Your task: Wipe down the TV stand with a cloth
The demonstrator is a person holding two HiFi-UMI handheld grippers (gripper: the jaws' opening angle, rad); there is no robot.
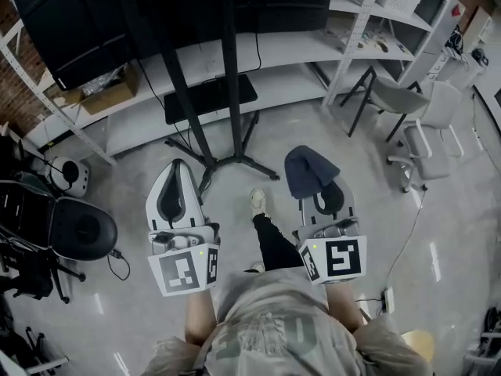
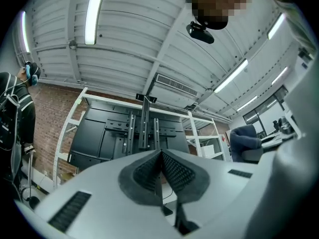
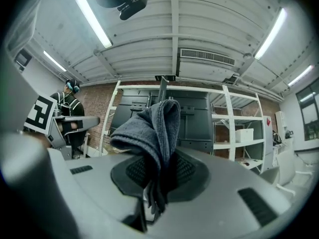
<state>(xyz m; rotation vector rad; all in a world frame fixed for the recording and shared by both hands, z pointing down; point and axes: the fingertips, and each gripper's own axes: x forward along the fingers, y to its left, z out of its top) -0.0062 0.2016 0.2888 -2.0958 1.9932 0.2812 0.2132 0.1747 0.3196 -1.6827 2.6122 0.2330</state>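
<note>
Cloth (image 3: 152, 128) is pinched in my right claw (image 3: 159, 177), folded and flopping over the tips so a broad face can meet a surface. My left claw (image 2: 160, 169) has its pads pressed together on nothing and is held alongside, out of the way. Both point at the TV stand (image 1: 227, 108), which rises from the floor (image 1: 368, 210) just ahead, well apart from the cloth. I judge wiping hasn't begun; next I'd bring the cloth onto the post or base legs.

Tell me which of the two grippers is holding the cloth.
The right gripper: its jaws are shut on the dark grey cloth, which folds over their tips. The left gripper has its jaws together with nothing between them.
</note>
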